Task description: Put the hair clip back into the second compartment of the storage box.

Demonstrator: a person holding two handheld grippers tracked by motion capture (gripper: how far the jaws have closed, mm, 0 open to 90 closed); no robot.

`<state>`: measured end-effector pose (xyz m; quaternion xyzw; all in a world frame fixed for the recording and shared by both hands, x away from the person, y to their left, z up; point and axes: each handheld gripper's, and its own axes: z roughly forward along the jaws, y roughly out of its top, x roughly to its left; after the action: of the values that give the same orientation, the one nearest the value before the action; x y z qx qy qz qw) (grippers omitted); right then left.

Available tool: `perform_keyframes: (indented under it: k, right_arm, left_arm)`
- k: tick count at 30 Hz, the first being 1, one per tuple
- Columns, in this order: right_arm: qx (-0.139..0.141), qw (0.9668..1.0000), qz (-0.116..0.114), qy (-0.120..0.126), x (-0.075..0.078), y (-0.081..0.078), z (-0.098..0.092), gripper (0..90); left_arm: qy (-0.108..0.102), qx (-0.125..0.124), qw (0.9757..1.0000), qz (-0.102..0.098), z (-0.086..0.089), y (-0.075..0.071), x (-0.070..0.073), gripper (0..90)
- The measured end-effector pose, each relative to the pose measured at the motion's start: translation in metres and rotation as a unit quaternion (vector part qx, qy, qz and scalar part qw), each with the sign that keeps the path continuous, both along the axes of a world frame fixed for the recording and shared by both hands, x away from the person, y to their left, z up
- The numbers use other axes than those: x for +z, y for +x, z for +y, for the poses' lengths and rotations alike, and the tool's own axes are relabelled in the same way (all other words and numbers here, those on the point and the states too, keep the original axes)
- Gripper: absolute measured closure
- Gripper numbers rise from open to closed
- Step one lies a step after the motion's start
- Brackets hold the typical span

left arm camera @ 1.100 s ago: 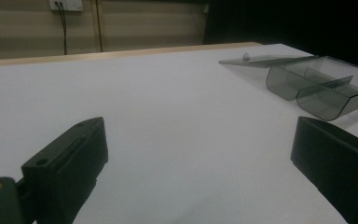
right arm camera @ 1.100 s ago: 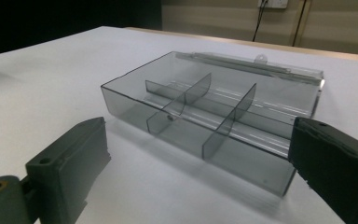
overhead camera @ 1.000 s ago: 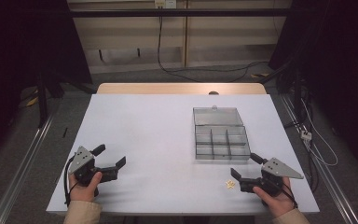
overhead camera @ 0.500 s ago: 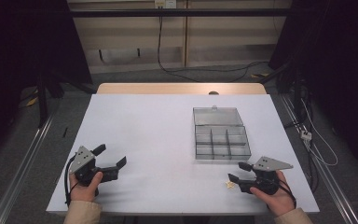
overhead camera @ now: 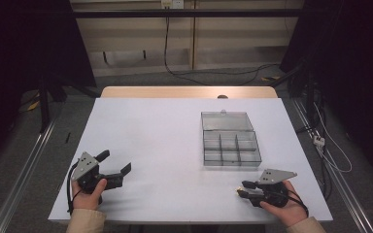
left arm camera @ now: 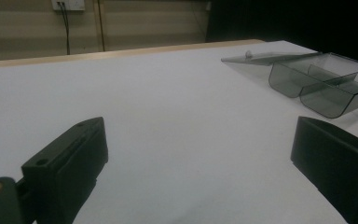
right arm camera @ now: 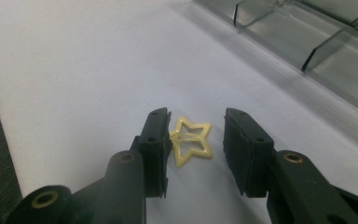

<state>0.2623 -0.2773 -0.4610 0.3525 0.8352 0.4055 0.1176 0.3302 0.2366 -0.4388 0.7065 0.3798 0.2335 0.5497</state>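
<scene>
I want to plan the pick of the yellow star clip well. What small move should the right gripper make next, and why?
Probably close a little more. The right gripper has just been closing its jaws, and the star clip lies flat on the table between them. One pad seems at its edge, but a gap remains on the other side, so it is not yet gripped.
</scene>
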Motion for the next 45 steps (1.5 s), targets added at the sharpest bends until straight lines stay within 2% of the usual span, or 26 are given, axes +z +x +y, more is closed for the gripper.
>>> perform_keyframes:
  k: [6, 9, 13, 15, 20, 23, 31, 45]
  right_arm:
    - [0.002, 0.9997, -0.007, -0.021, 0.001, 0.001, 0.003, 70.3]
    - [0.001, 0.9998, -0.002, -0.019, 0.001, 0.004, 0.003, 73.4]
    - [-0.006, 0.9998, 0.002, -0.018, 0.001, 0.004, 0.004, 73.8]
    - [-0.019, 0.9996, 0.007, -0.017, 0.002, 0.004, 0.005, 73.9]
    - [-0.024, 0.9995, 0.005, -0.017, 0.002, 0.003, 0.006, 73.9]
    - [-0.029, 0.9995, 0.014, -0.004, 0.002, 0.004, 0.004, 74.0]
    - [-0.036, 0.9993, 0.012, 0.007, 0.002, 0.011, 0.006, 74.0]
    - [-0.045, 0.9979, 0.006, 0.047, 0.016, 0.022, 0.001, 74.0]
  left_arm:
    - [0.0, 0.0, 1.0, 0.0, -0.001, 0.001, 0.0, 3.7]
    - [0.001, 0.001, 1.0, 0.0, -0.002, 0.001, 0.0, 3.8]
    - [0.002, 0.0, 1.0, 0.0, -0.002, 0.001, 0.0, 3.8]
    - [0.0, 0.001, 1.0, 0.0, -0.003, 0.001, 0.0, 3.8]
    - [0.002, -0.001, 1.0, 0.0, -0.003, 0.001, 0.0, 3.9]
    - [0.004, -0.002, 1.0, 0.0, -0.003, 0.001, 0.0, 3.9]
    - [0.006, -0.002, 1.0, 0.0, -0.002, 0.002, 0.0, 3.9]
    - [0.011, -0.005, 0.9999, -0.002, -0.003, 0.002, 0.001, 4.0]
